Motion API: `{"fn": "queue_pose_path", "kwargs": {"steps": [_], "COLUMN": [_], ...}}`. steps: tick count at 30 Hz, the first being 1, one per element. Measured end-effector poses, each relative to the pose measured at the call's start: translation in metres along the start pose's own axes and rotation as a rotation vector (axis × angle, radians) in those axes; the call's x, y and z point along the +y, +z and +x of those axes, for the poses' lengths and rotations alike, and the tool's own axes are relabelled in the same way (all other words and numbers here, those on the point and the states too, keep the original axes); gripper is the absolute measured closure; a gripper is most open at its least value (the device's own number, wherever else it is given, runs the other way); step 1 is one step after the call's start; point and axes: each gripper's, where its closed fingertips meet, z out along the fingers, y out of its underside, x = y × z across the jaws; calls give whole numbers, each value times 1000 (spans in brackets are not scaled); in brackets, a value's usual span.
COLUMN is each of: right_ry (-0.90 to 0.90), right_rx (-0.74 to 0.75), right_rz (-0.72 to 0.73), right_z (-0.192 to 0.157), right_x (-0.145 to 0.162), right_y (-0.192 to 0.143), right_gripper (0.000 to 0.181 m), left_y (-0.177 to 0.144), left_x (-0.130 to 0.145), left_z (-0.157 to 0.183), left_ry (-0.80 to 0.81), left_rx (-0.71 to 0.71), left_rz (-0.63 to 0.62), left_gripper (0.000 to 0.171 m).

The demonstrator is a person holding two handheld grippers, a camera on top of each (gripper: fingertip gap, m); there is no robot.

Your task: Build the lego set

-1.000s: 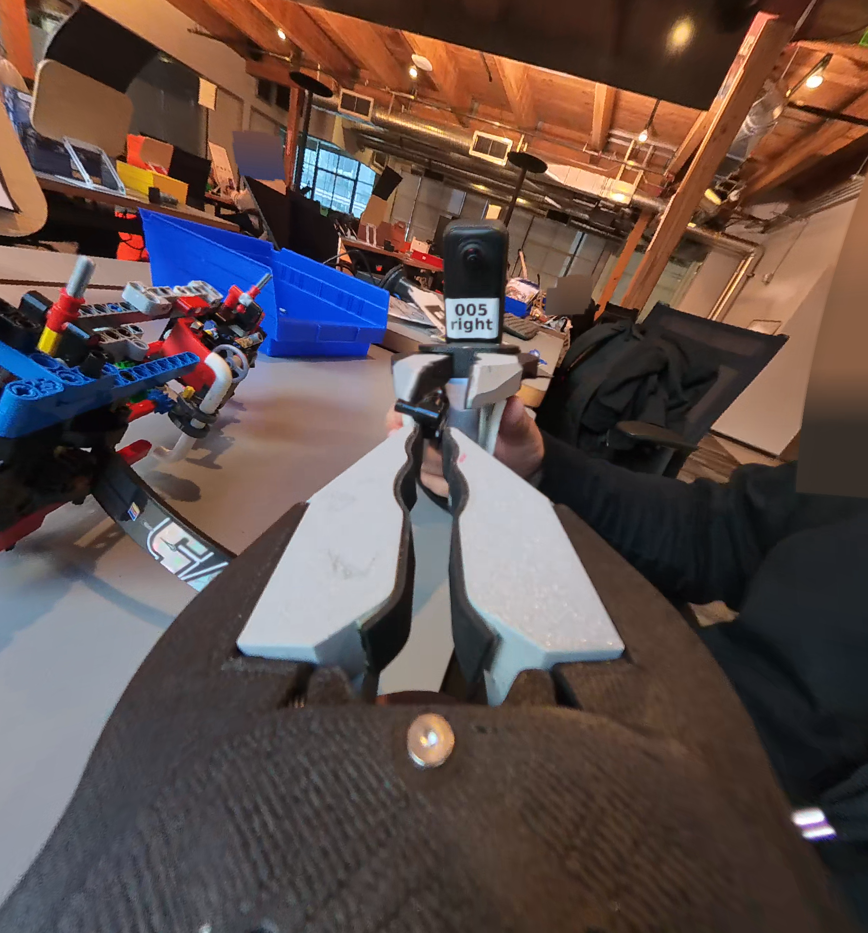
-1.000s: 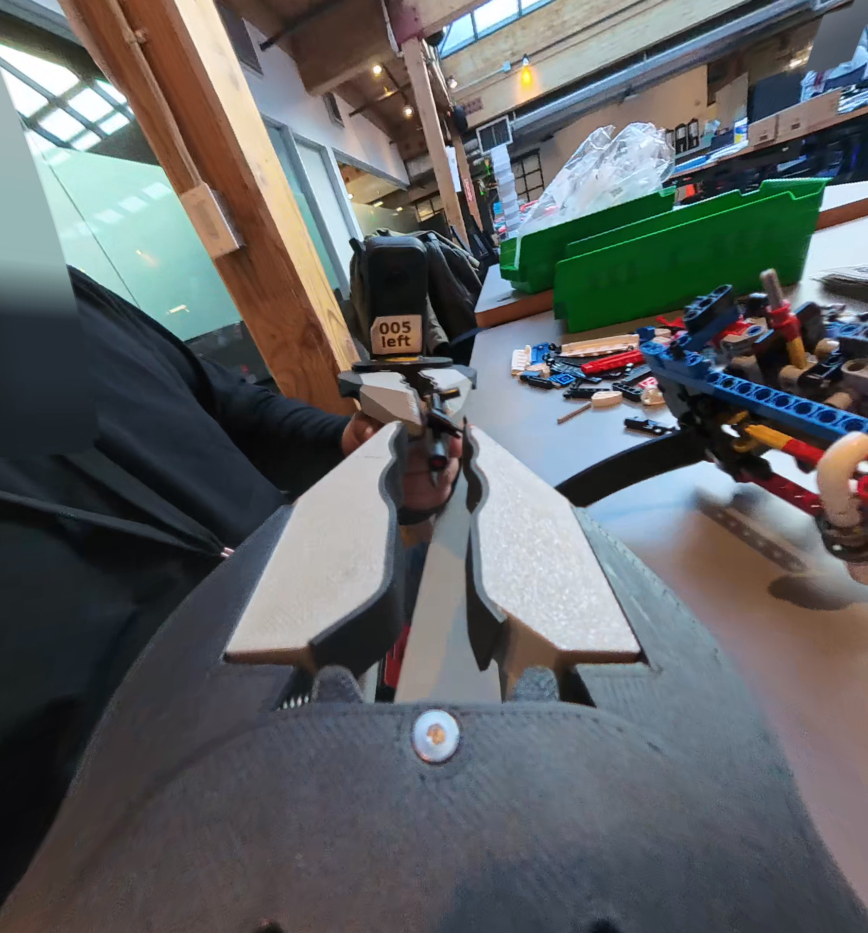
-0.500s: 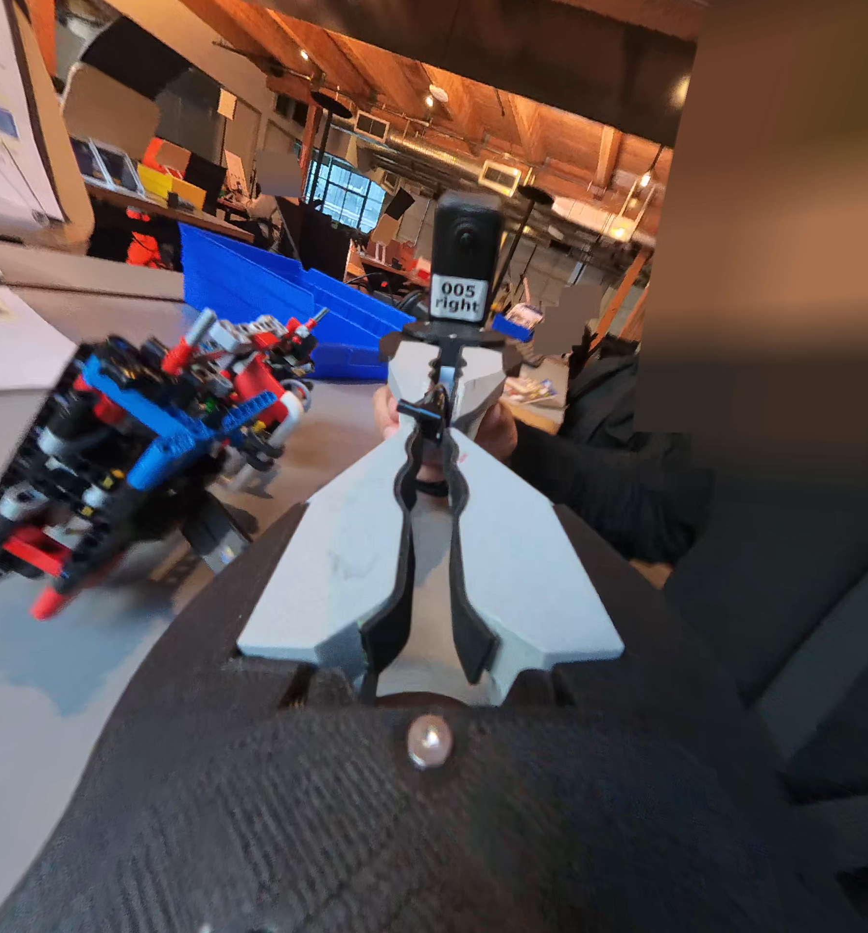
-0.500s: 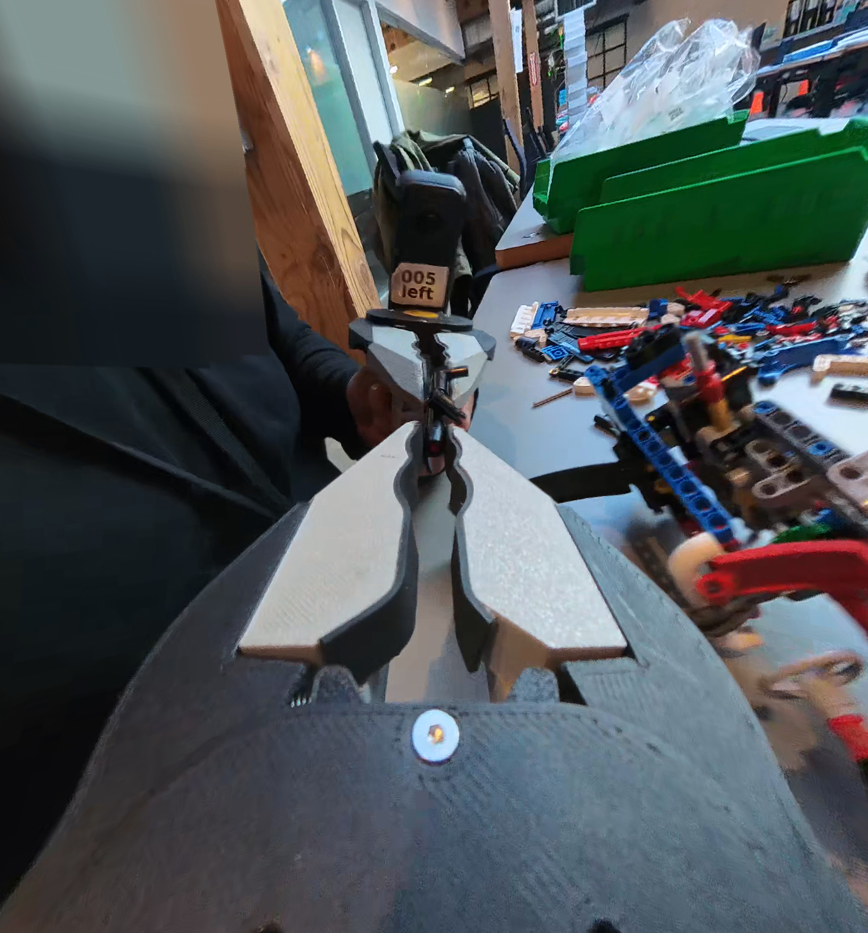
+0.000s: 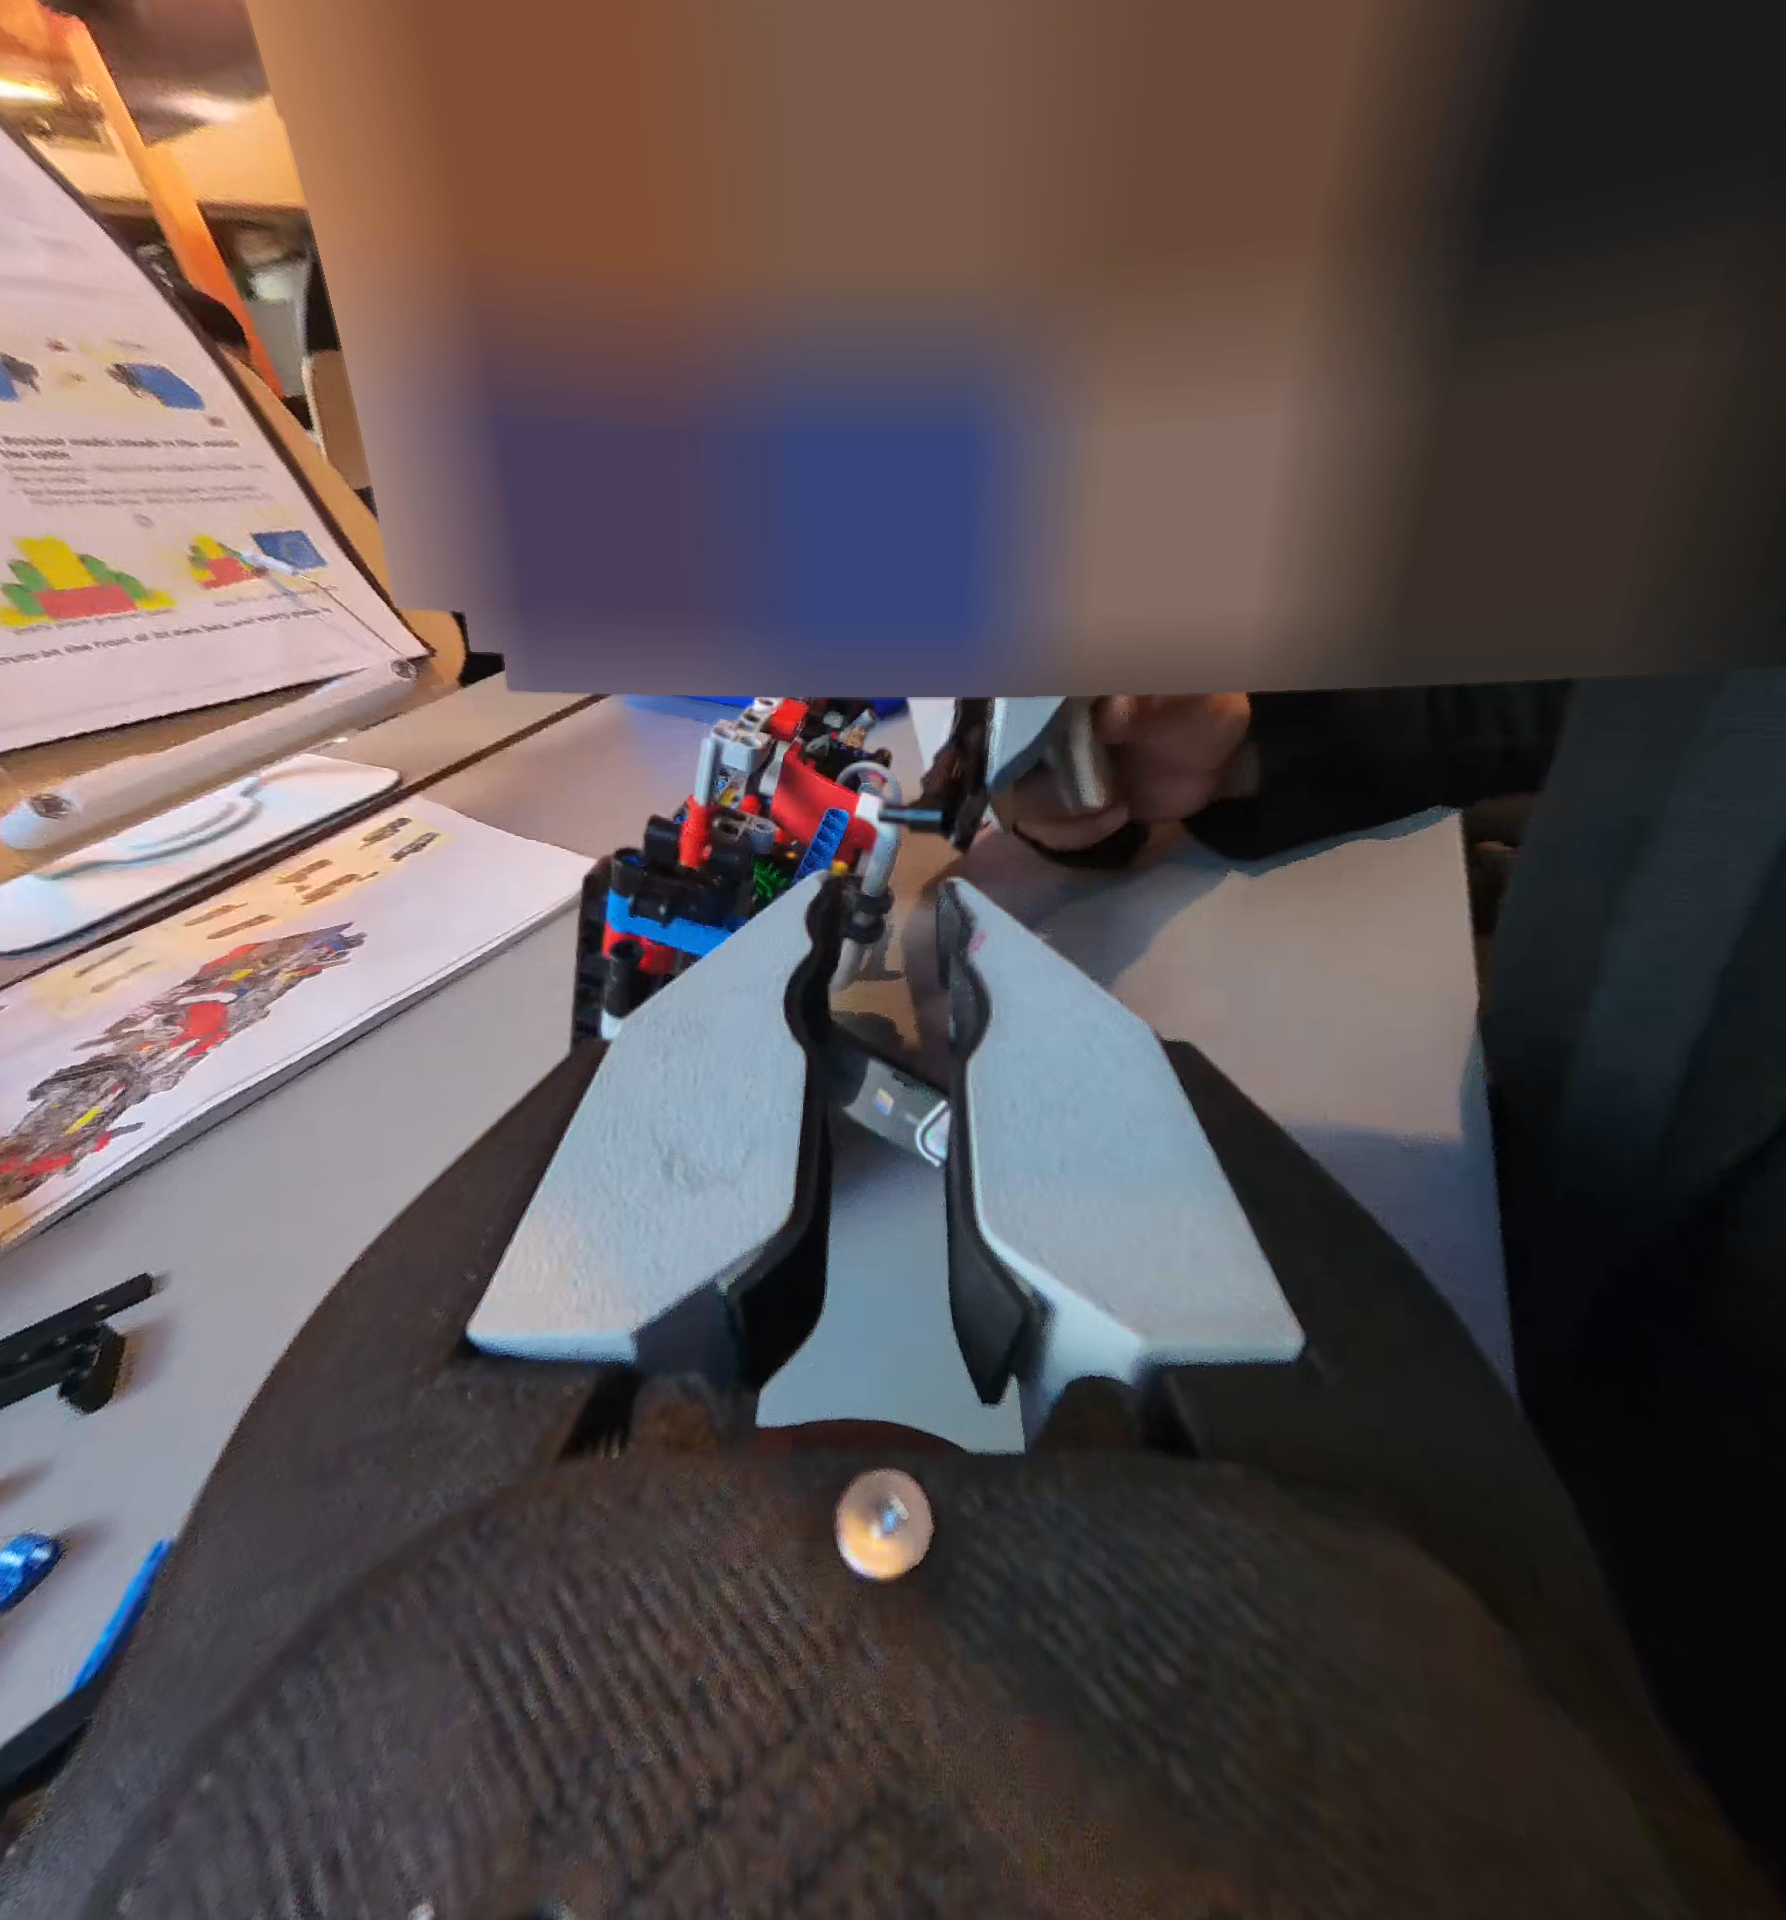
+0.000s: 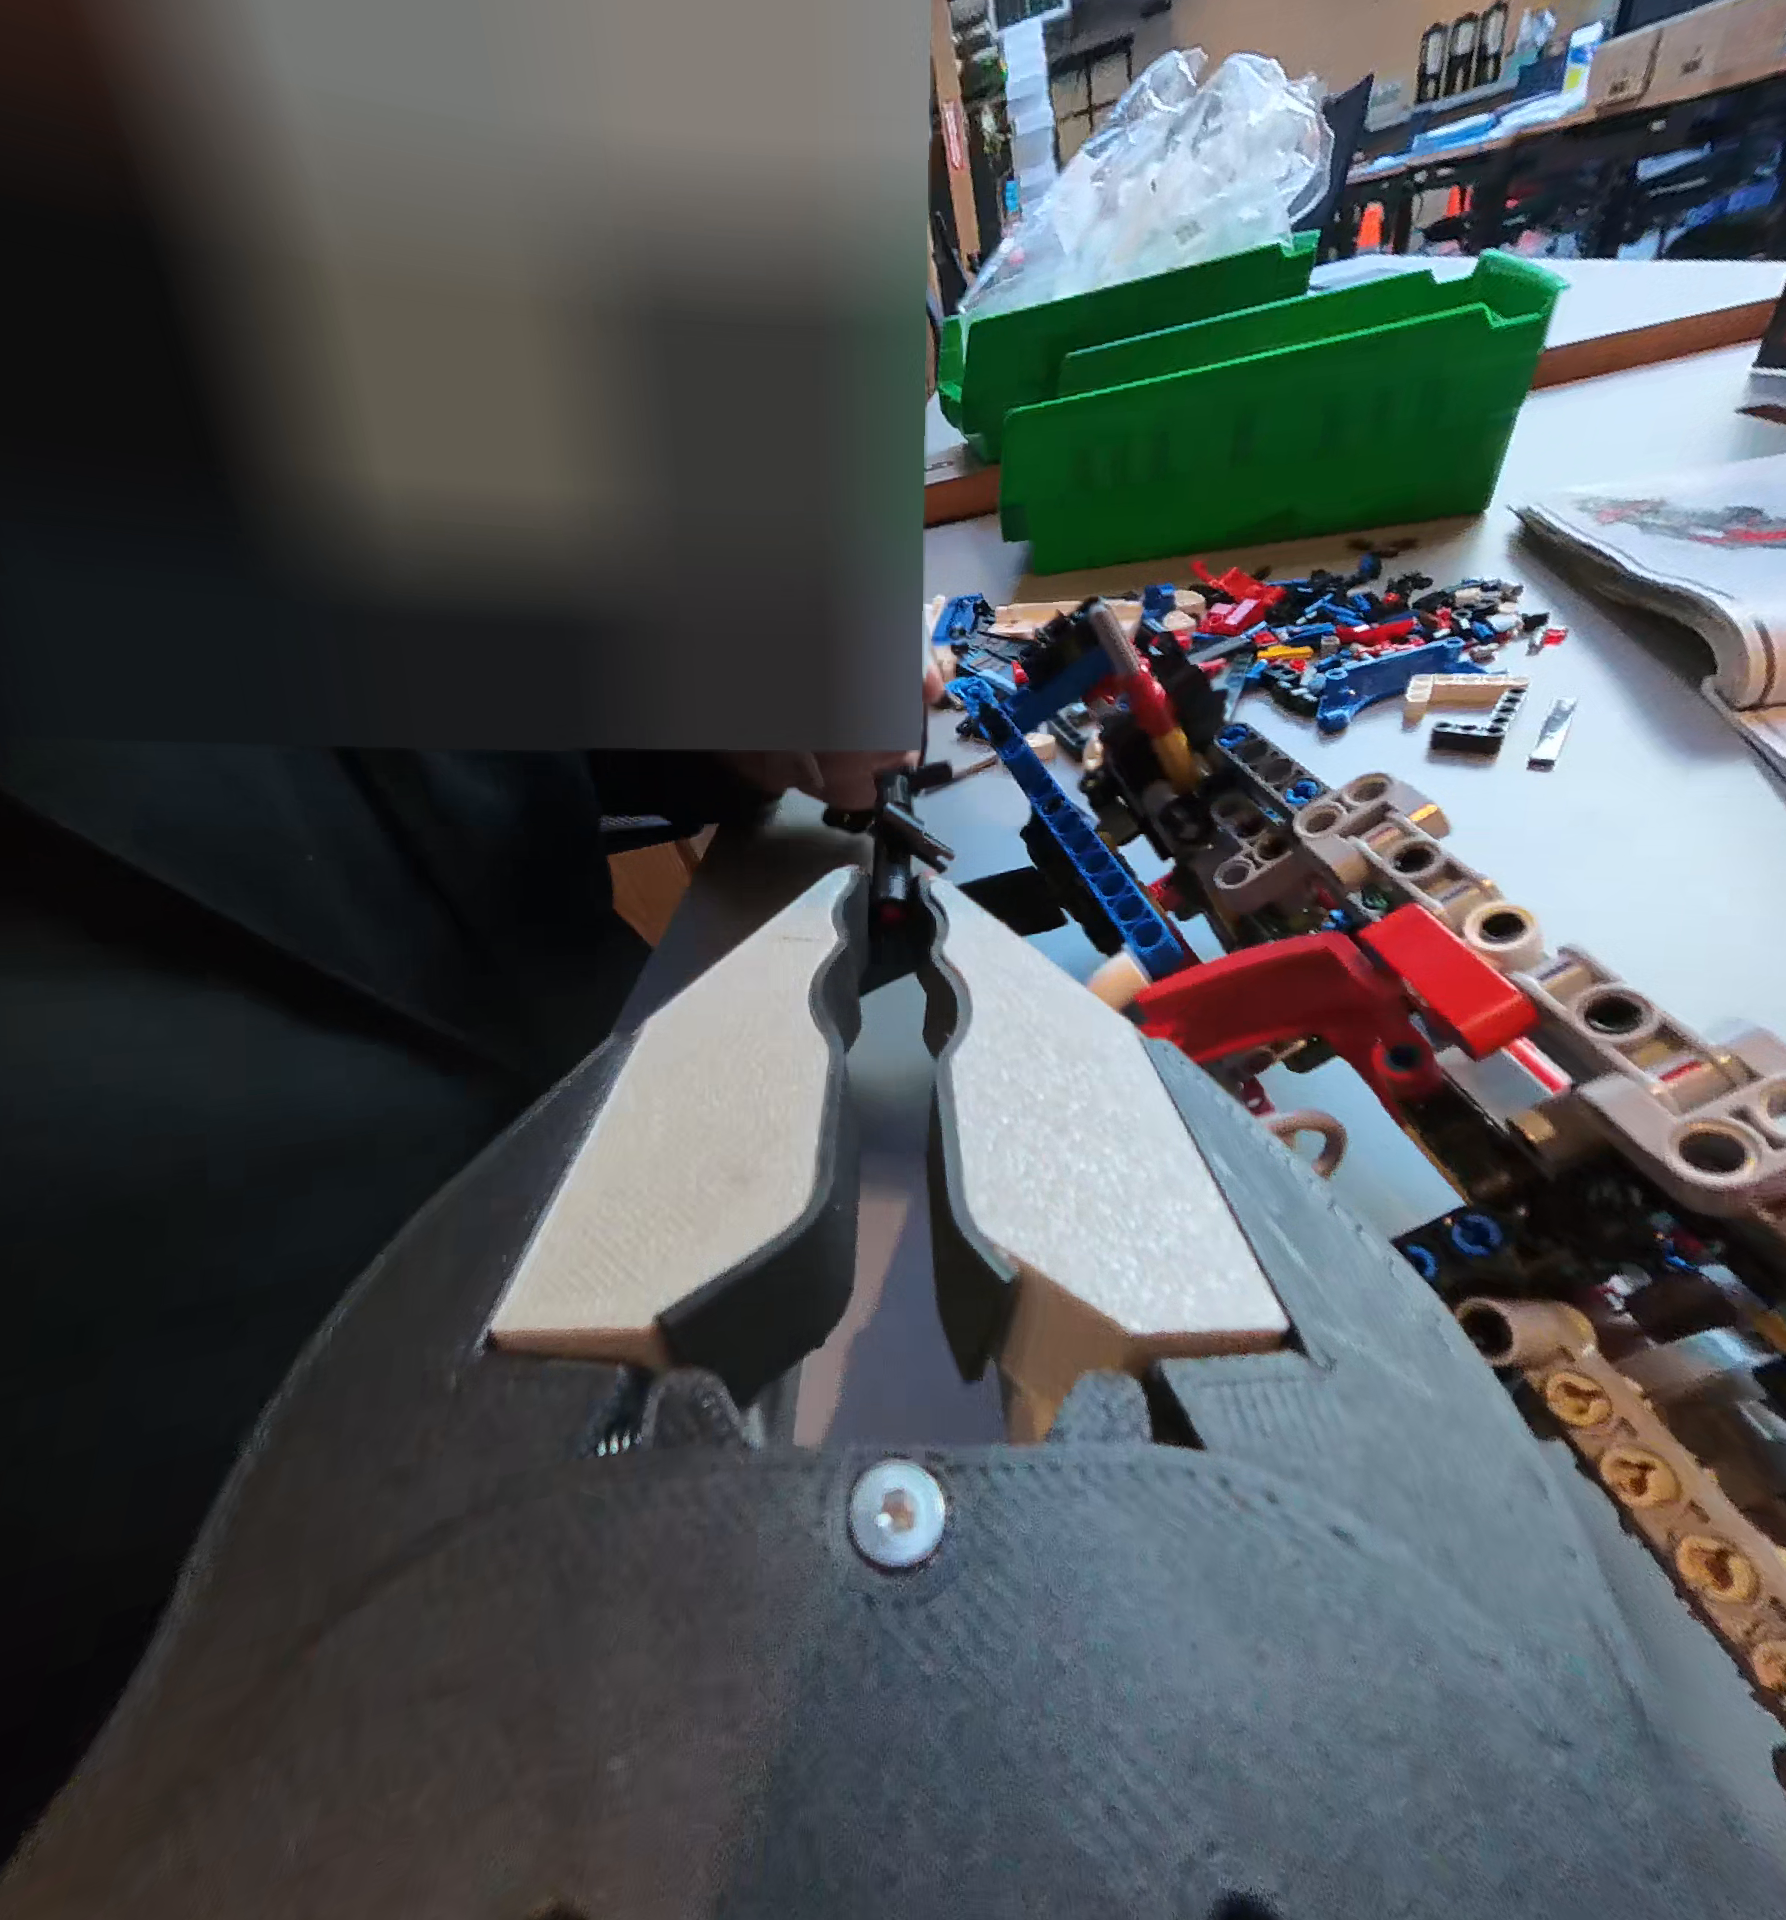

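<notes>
The part-built lego model (image 5: 733, 873), blue, red, black and grey, lies on the grey table (image 5: 1232, 997) just ahead of my left gripper (image 5: 884, 904), which is open and empty. A black panel of the model (image 5: 894, 1112) shows between its fingers. My right gripper (image 6: 891, 899) is shut on a small black lego piece (image 6: 897, 852) that sticks out past its tips. The model (image 6: 1284, 883) runs along its right side. In the left wrist view the right gripper (image 5: 956, 816) holds that piece (image 5: 910, 819) by the model's far end.
An open instruction booklet (image 5: 245, 987) and a propped sheet (image 5: 120, 468) are at the left. Loose pieces (image 5: 37, 1351) lie near the left gripper. A pile of loose pieces (image 6: 1336, 634), green bins (image 6: 1253, 436), a plastic bag (image 6: 1180, 177) and the booklet (image 6: 1720, 592) lie beyond the model. One gripper's finger ends stand about 6 cm off the other's.
The two grippers met tip to tip on the small black piece. My left gripper has opened and swung toward the model. My right gripper keeps the piece and has tilted down beside the model.
</notes>
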Motion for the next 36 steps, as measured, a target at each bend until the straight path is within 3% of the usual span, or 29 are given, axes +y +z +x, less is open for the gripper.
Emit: {"fn": "queue_pose_path", "kwargs": {"steps": [14, 28, 30, 36], "right_ry": [-102, -204, -181, -26], "right_rx": [17, 46, 43, -11], "right_rz": [-12, -36, -27, 10], "right_z": [-12, -16, -15, -11], "right_x": [4, 5, 3, 1], "right_y": [7, 8, 8, 9], "right_gripper": [177, 176, 177, 165], "left_y": [33, 32, 33, 33], "left_x": [5, 7, 5, 16], "left_z": [15, 22, 21, 20], "left_ry": [-49, -174, -120, 236], "left_rx": [92, 154, 140, 24], "left_rz": [-244, -235, -215, -240], "left_gripper": [153, 157, 157, 157]}}
